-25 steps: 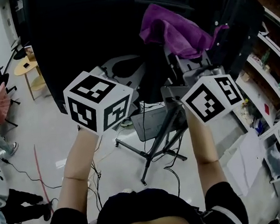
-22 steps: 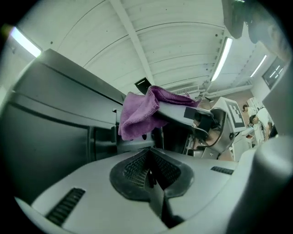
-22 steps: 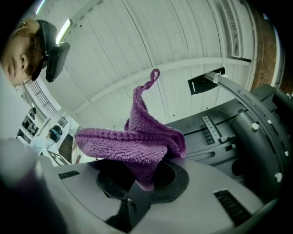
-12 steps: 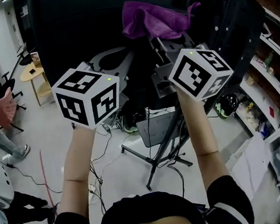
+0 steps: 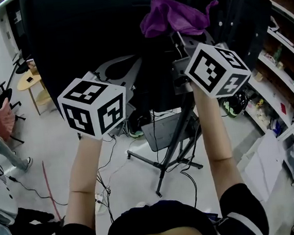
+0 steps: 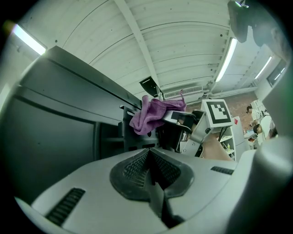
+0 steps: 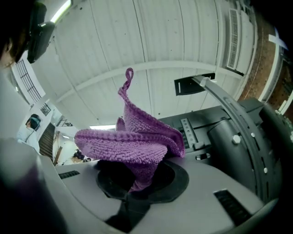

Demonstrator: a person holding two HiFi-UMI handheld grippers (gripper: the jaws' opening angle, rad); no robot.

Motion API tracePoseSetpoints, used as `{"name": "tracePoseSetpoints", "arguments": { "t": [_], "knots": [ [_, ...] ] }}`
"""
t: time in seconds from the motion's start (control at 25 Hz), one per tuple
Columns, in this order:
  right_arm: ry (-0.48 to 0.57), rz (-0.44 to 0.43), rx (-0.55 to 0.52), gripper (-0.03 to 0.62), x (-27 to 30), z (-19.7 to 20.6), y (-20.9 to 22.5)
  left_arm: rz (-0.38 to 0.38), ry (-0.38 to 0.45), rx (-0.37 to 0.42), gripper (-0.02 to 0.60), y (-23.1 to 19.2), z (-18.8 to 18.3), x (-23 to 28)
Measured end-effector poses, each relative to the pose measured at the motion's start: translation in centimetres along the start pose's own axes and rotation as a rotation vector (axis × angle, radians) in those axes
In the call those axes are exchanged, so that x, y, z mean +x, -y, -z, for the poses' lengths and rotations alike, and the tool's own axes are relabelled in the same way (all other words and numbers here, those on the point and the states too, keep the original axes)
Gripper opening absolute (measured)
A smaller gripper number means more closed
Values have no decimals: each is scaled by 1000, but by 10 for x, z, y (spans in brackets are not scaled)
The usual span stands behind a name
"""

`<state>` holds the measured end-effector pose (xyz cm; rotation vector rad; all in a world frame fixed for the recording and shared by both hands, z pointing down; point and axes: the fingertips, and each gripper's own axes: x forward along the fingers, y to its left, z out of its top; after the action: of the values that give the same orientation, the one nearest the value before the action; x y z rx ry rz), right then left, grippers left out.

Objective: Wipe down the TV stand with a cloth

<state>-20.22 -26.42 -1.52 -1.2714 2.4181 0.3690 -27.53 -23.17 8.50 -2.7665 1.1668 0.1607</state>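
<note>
1. Right gripper [image 7: 137,185]: jaws clamped on a fold of the cloth, which bunches out above them. It is raised at upper centre-right of the head view, with its marker cube [image 5: 216,74] just below the cloth.

2. Cloth [image 5: 173,16]: purple, knitted texture, crumpled, with a small hanging loop [image 7: 129,74] standing up at its top. In the head view it sits at top centre, against the dark upper structure. Contact with that surface cannot be told.

3. Left gripper [image 6: 149,169]: jaws together, ribbed pads meeting, nothing between them. It is held up at centre-left of the head view, well apart from the cloth, with its marker cube [image 5: 92,113] facing the camera.

4. TV stand [image 5: 167,154]: dark, with splayed legs on the floor at centre frame. Its column rises behind the grippers. A perforated bracket [image 7: 188,130] shows at centre-right of the right gripper view.

5. Large dark panel [image 5: 77,33]: fills the upper left and centre of the head view.

6. Cables [image 5: 102,167]: loose on the pale floor [image 5: 46,144], left of the stand's legs.

7. Round yellow table [image 5: 36,81]: far left, upper half.

8. Shelving [image 5: 288,80]: along the right edge, holding assorted small items.

9. White ribbed ceiling [image 6: 174,41]: background of both gripper views.
</note>
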Motion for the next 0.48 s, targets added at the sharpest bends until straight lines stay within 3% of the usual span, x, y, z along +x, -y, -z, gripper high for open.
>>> {"name": "tracePoseSetpoints", "arguments": {
  "t": [0.32, 0.48],
  "knots": [
    [-46, 156, -16, 64, -18, -2, 54, 48, -18, -11, 6, 14, 11, 6],
    [-60, 247, -79, 64, -26, -5, 71, 61, -22, -6, 6, 18, 15, 6]
  ]
}}
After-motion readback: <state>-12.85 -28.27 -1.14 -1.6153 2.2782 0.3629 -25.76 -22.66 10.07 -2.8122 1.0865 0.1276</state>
